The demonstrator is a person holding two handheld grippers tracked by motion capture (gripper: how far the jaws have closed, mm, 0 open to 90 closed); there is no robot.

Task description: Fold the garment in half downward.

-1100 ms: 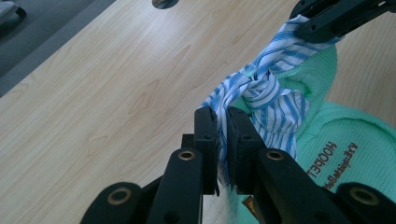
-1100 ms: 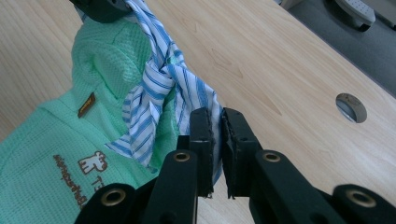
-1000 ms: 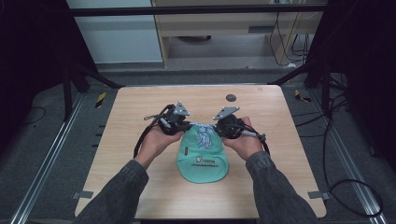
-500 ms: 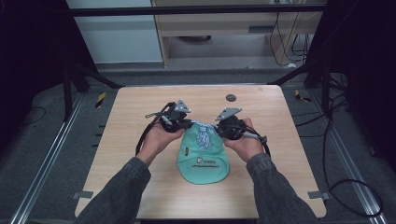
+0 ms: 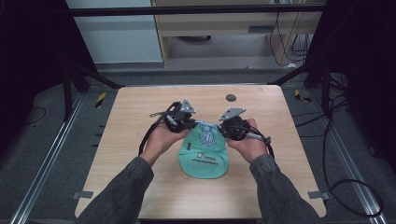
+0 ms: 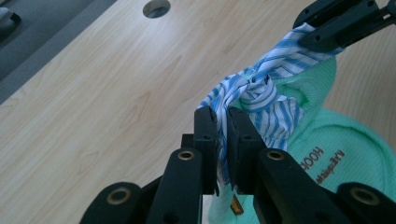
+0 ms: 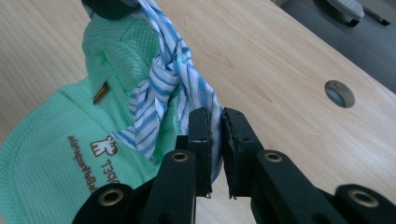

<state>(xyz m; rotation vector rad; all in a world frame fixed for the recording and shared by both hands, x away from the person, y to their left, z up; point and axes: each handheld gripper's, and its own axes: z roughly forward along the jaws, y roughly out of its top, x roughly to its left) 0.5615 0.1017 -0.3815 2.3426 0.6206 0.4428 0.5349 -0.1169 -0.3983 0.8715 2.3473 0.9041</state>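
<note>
Striped ribbon (image 6: 261,88) knotted, green pouch (image 5: 203,154) mid-table

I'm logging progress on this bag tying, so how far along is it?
A knot already sits in the blue-and-white striped cloth tie at the mouth of the mint green mesh pouch. In hand: the left gripper and right gripper each clamp one end of it. Left, probably: pulling it snug and letting go.
</note>
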